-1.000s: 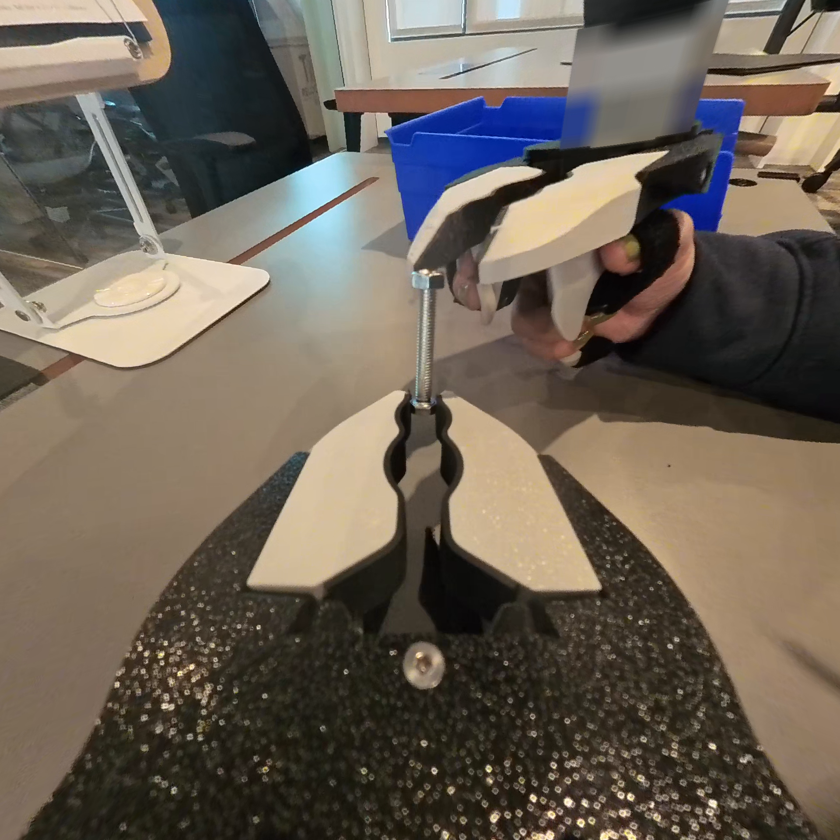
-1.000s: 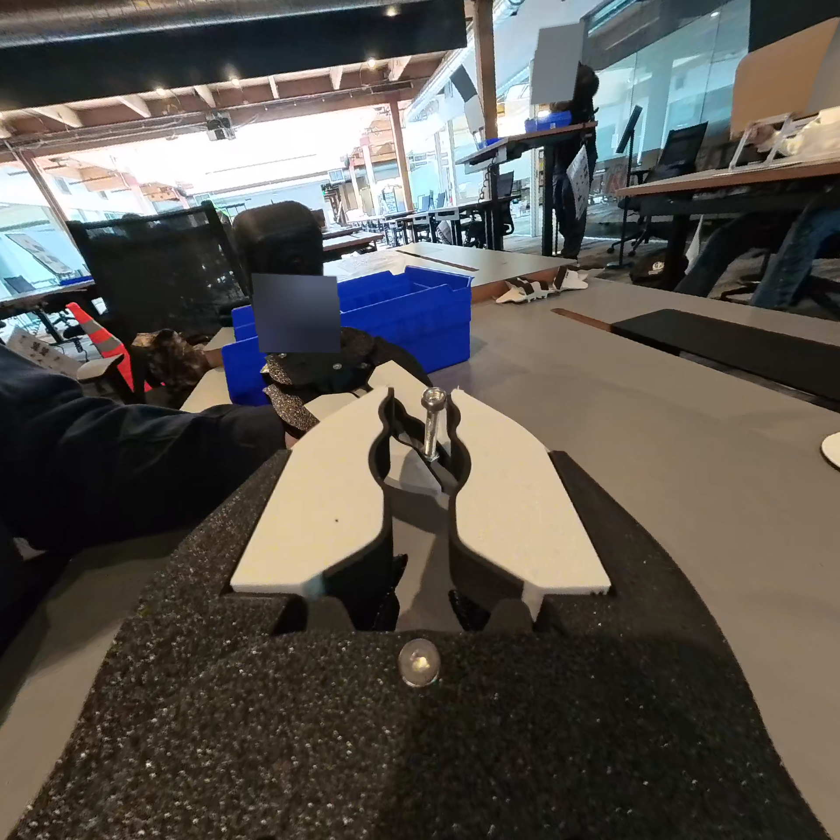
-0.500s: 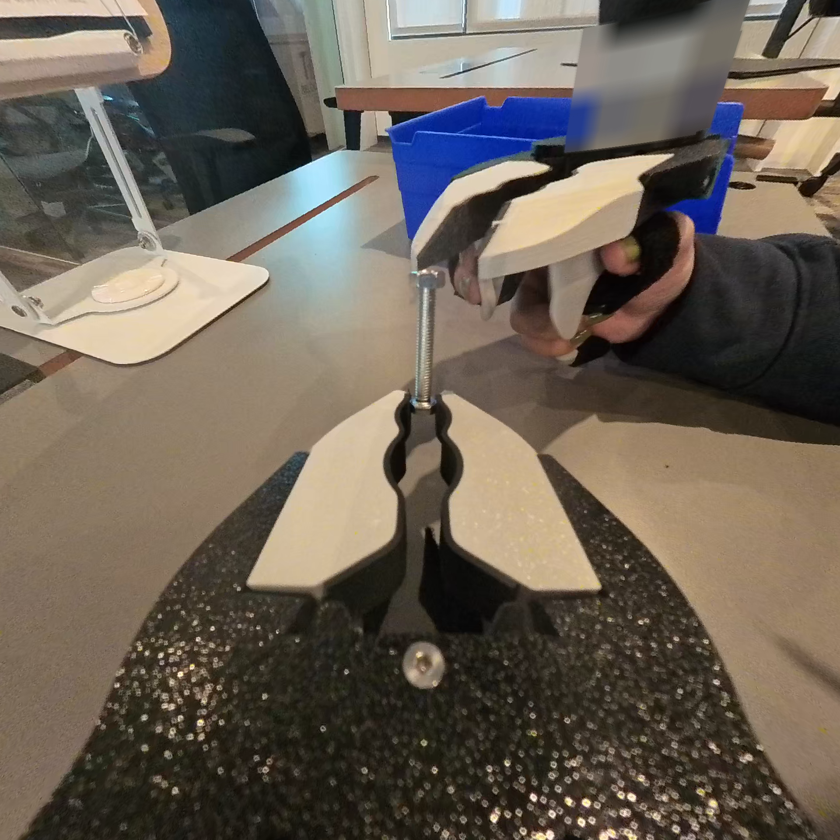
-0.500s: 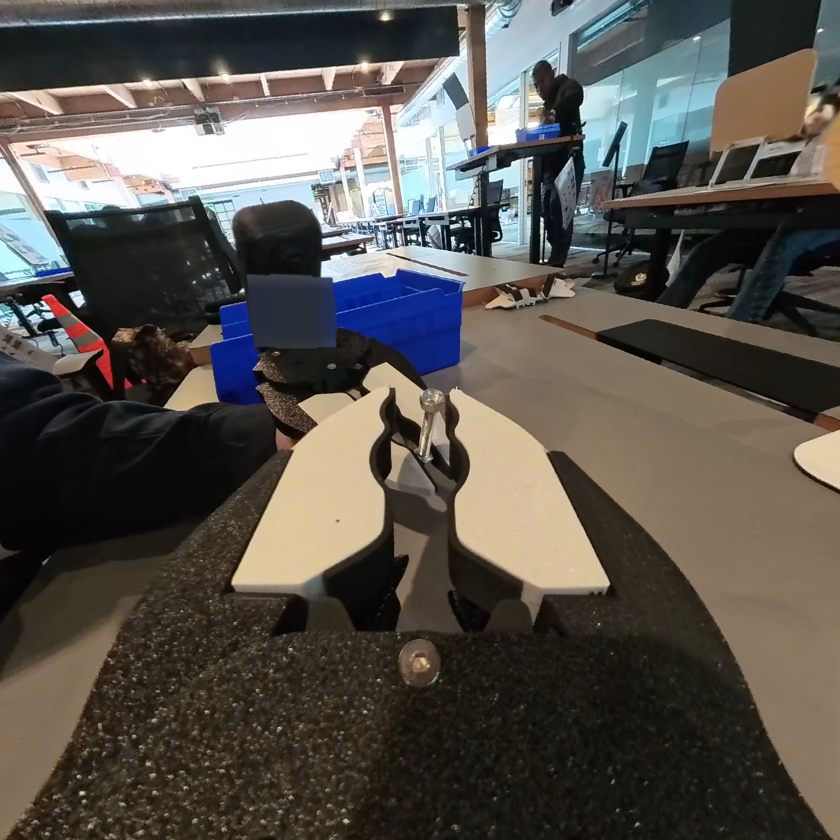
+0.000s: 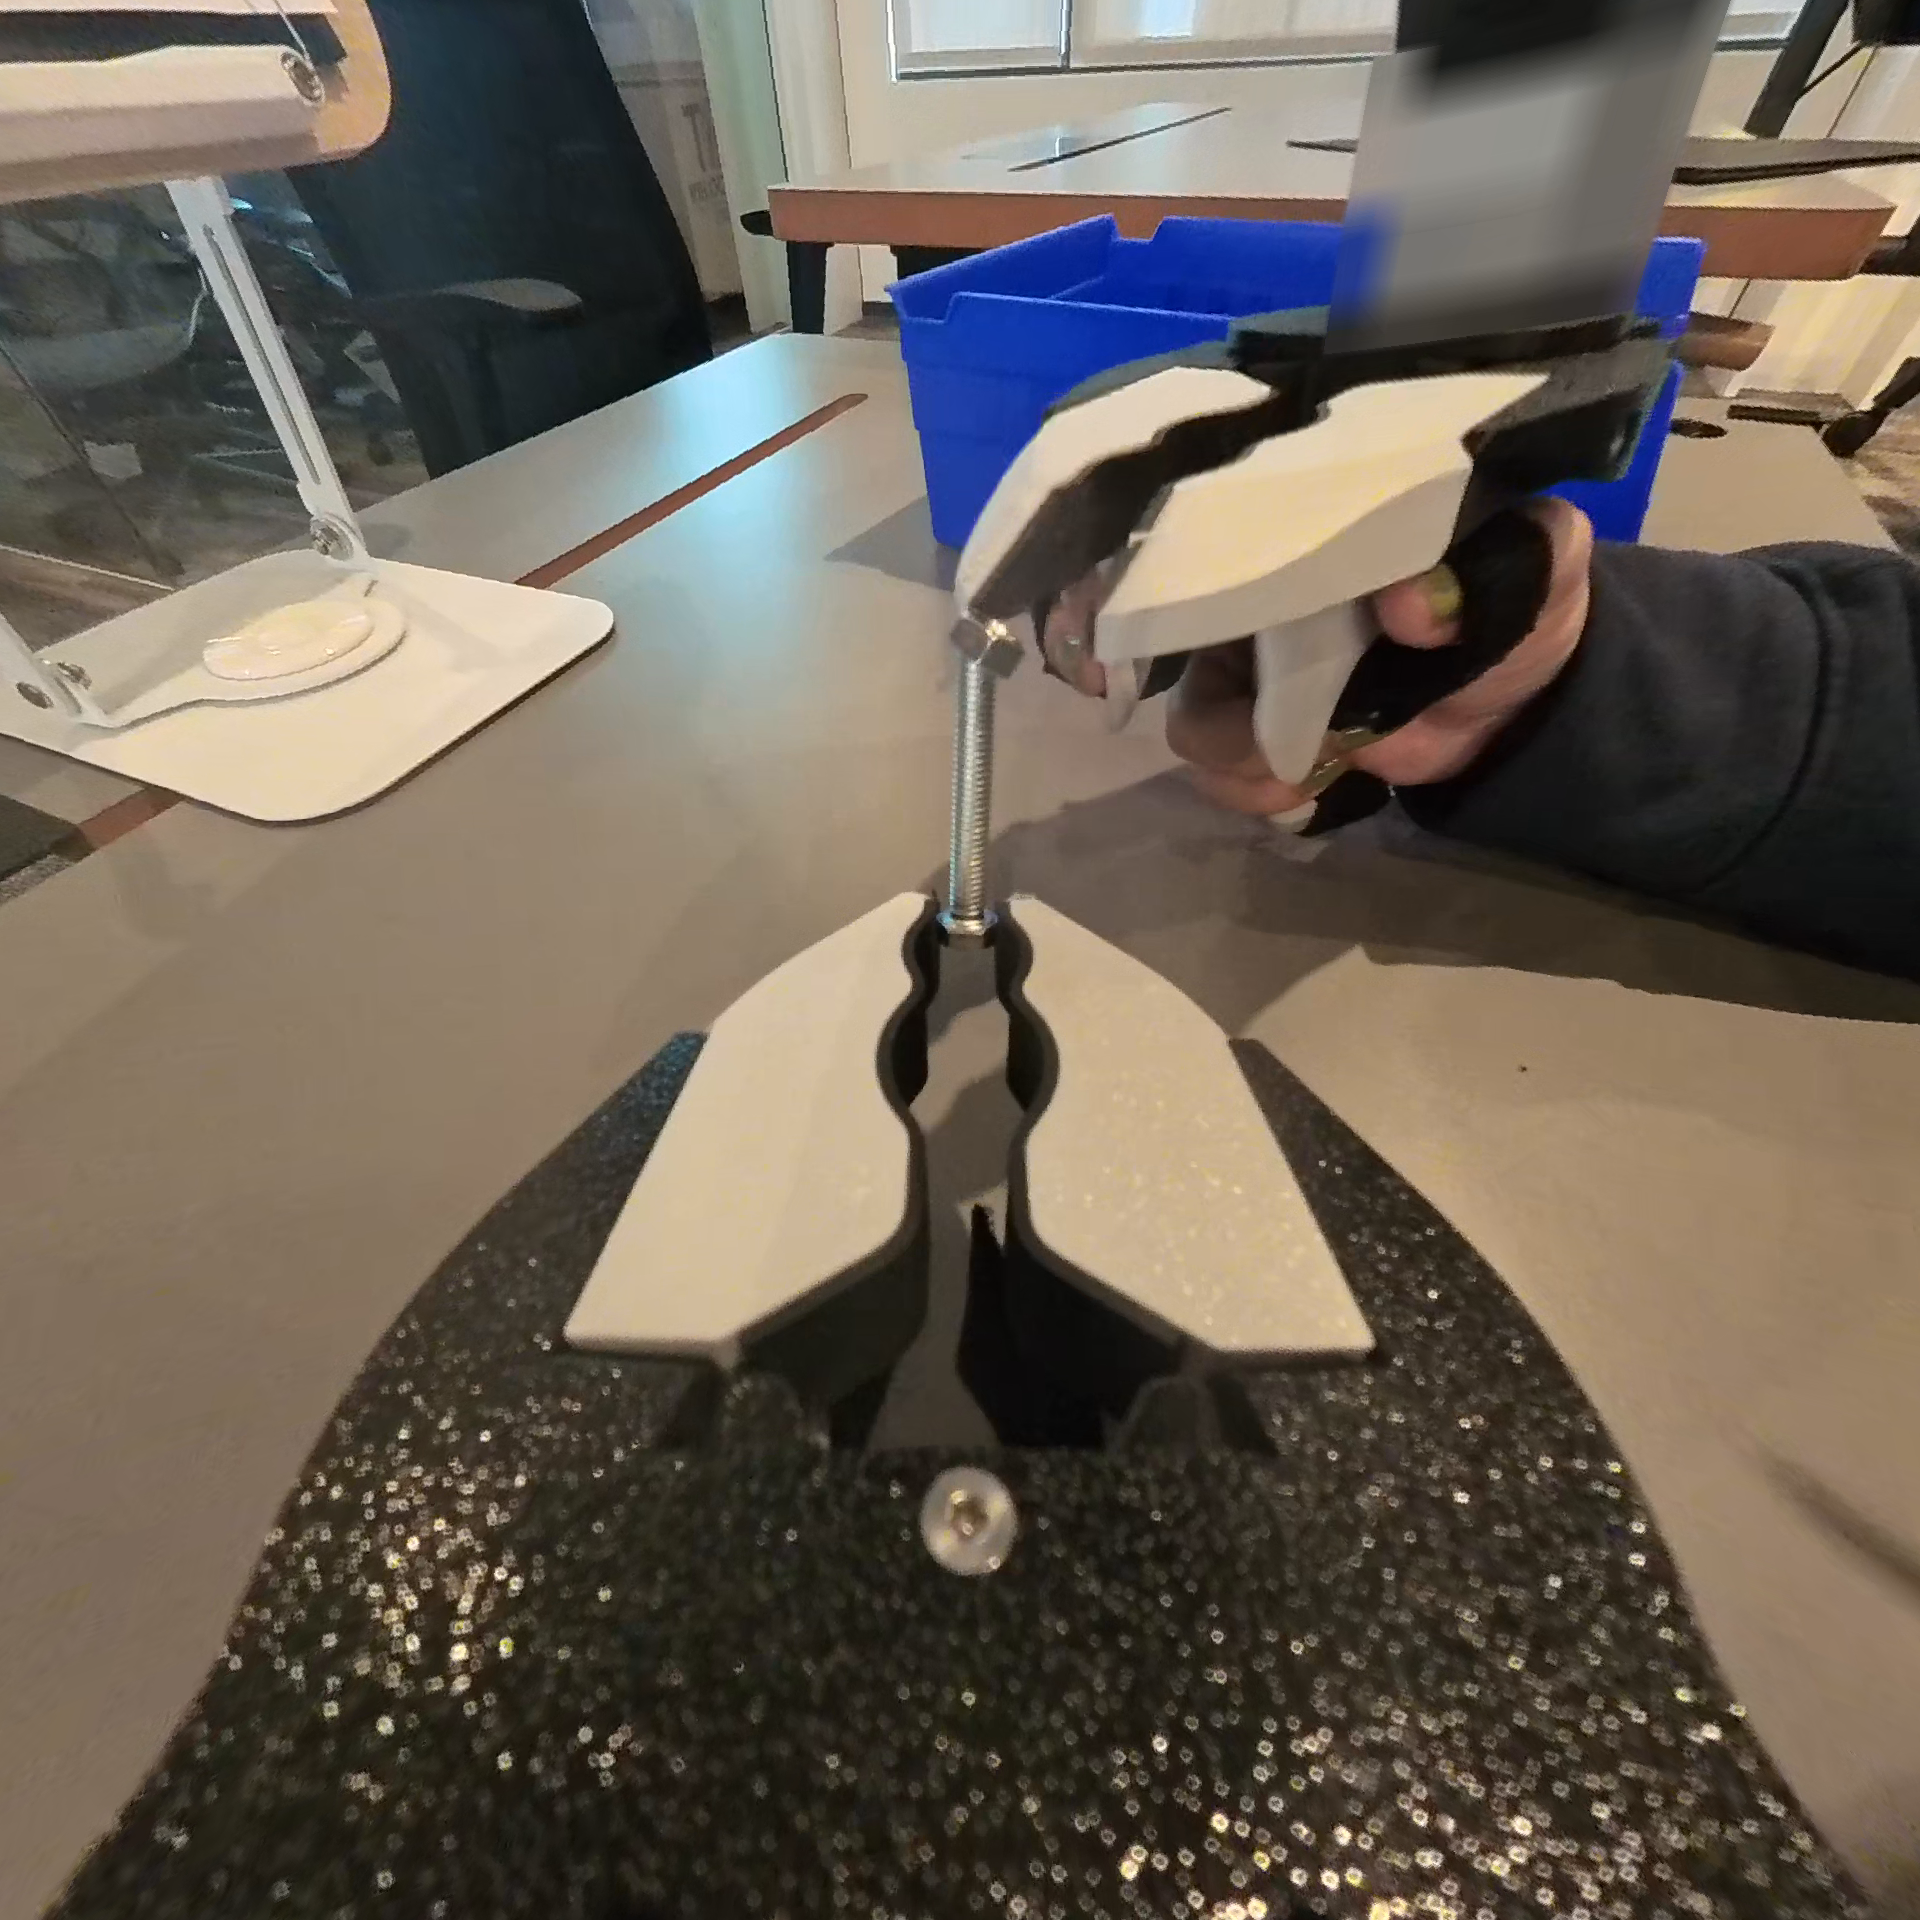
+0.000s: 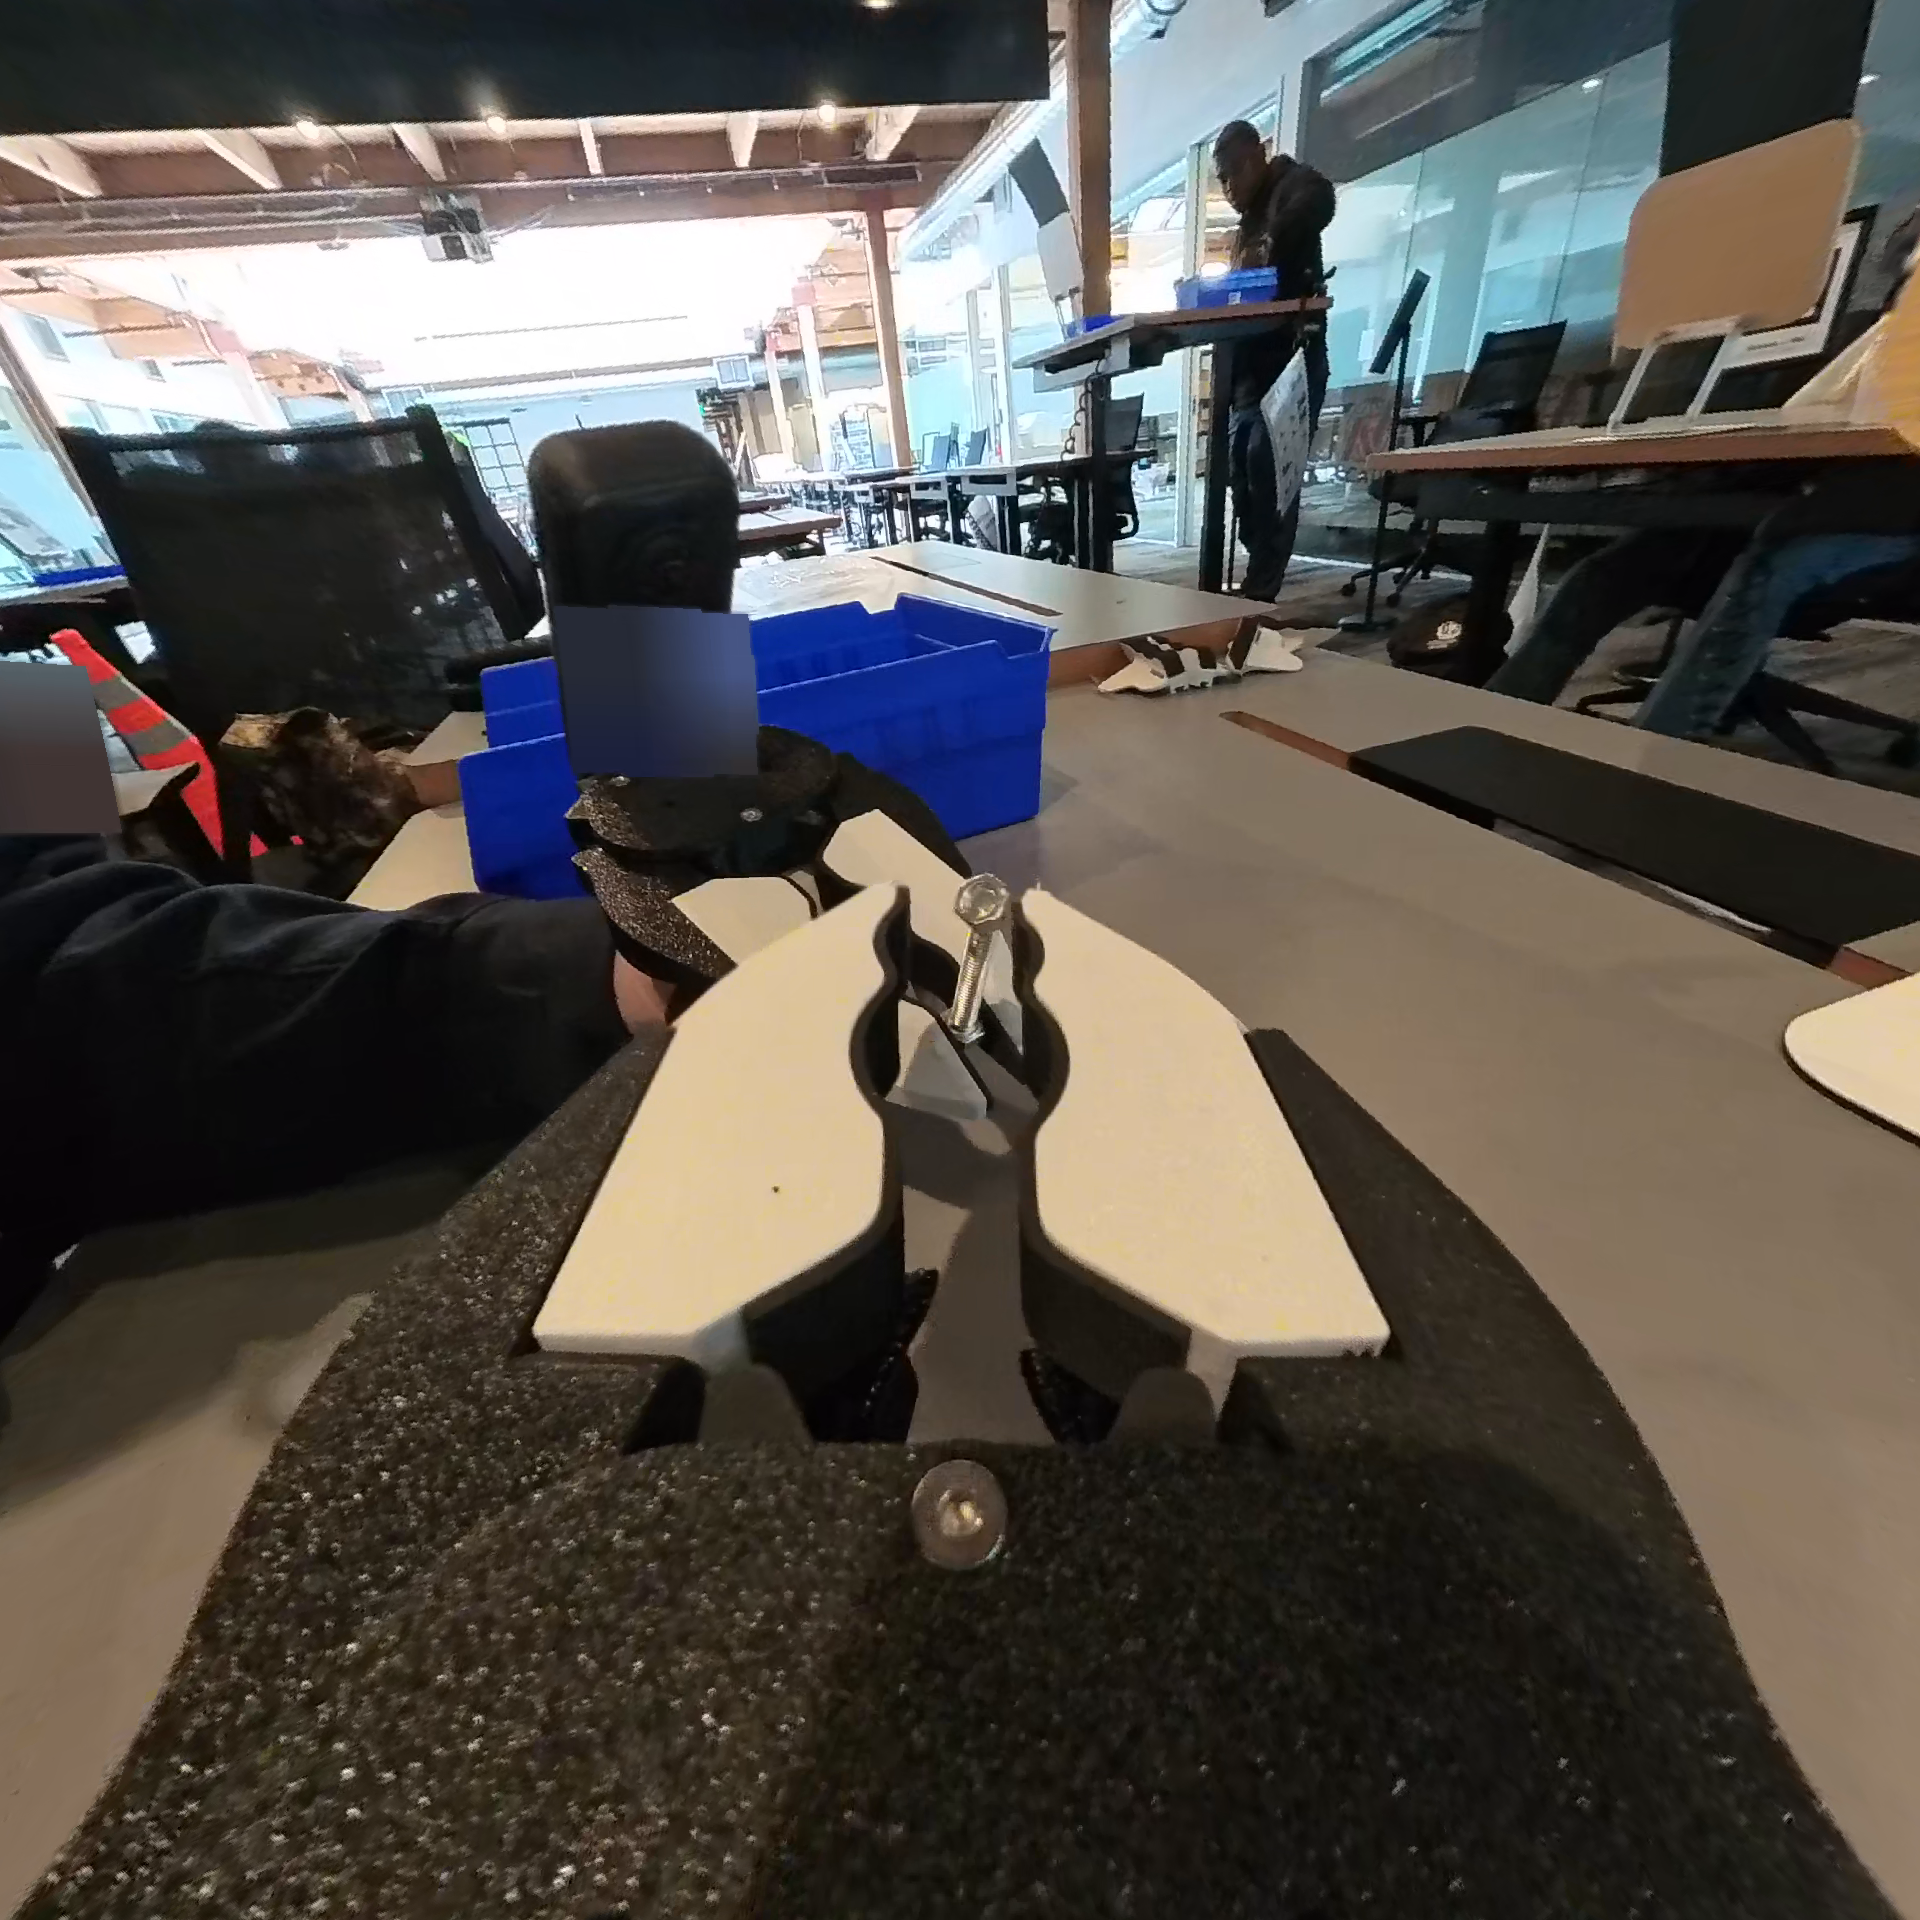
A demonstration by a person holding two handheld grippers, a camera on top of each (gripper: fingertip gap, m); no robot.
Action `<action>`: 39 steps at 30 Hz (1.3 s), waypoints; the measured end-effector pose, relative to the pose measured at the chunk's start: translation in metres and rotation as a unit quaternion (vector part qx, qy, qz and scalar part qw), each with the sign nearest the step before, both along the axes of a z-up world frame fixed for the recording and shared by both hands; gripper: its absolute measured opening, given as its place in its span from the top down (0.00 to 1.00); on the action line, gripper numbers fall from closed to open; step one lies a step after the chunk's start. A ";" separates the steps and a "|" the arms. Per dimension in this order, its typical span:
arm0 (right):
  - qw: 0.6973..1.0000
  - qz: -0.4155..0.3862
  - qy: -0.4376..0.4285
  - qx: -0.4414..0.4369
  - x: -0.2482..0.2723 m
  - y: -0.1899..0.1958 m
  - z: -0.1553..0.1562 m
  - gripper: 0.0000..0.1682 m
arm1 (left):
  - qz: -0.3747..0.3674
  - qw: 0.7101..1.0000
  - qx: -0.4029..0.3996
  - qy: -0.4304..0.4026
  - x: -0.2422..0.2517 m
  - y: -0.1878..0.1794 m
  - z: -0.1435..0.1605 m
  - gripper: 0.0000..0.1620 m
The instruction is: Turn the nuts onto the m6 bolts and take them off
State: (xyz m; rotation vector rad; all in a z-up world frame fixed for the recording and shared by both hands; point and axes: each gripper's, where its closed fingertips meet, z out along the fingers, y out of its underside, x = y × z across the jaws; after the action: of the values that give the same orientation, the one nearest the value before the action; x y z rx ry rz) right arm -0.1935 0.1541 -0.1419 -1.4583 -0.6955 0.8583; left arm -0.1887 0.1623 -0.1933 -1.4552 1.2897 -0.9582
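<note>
Bolt (image 5: 974,790): silver, threaded, long, hex head on top, standing nearly upright above the grey table (image 5: 312,1018). My left gripper (image 5: 966,920) pinches the nut (image 5: 966,923) at its lower end. My right gripper (image 6: 966,914) has its tips around the hex head (image 6: 980,900); probably clamped, contact is hard to see. Blue bin (image 5: 1049,353) sits behind, white stand base (image 5: 312,686) off to the left. My hand (image 5: 1382,707) and dark sleeve (image 5: 1714,727) cross the right side. No readable writing.
</note>
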 end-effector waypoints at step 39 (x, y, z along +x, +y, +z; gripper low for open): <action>0.995 0.024 0.061 -0.080 0.007 0.003 -0.002 0.96 | -0.018 1.000 0.007 0.003 0.002 -0.006 -0.001 0.94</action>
State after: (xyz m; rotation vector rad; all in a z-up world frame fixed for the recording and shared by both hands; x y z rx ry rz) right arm -0.1866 0.1570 -0.1436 -1.5217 -0.5820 1.0512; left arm -0.1871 0.1563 -0.1938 -1.4290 1.3283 -0.9686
